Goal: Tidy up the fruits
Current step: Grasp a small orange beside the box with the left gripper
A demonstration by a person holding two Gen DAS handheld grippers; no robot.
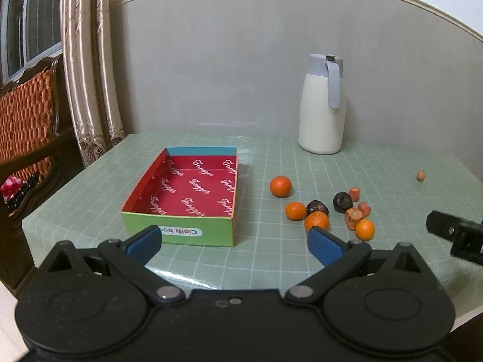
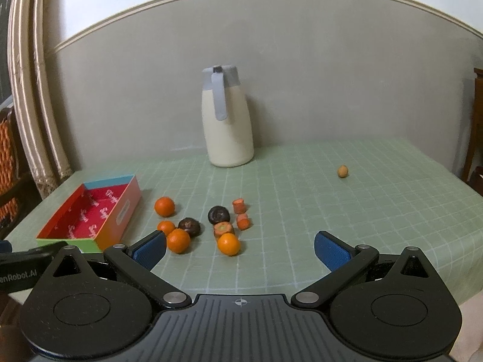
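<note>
A shallow cardboard box point(image 1: 178, 220) point(image 2: 117, 217) with a red printed lining sits on the green gridded tablecloth, with nothing in it. To its right lies a cluster: several oranges, the farthest one point(image 1: 280, 185) point(image 2: 164, 206) apart from the rest, two dark round fruits point(image 1: 342, 201) point(image 2: 219, 214) and orange carrot chunks point(image 1: 353, 217) point(image 2: 239, 205). A small tan fruit point(image 1: 420, 175) point(image 2: 342, 171) lies alone far right. My left gripper point(image 1: 234, 244) hovers open in front of the box and the oranges. My right gripper point(image 2: 240, 249) hangs open just short of the nearest orange point(image 2: 228, 243).
A white jug with a grey lid and handle point(image 1: 323, 105) point(image 2: 227, 114) stands at the back against the grey wall. A curtain point(image 1: 90, 69) and a wooden chair point(image 1: 27, 126) are beyond the table's left edge. The right gripper's body point(image 1: 459, 235) shows at the right edge.
</note>
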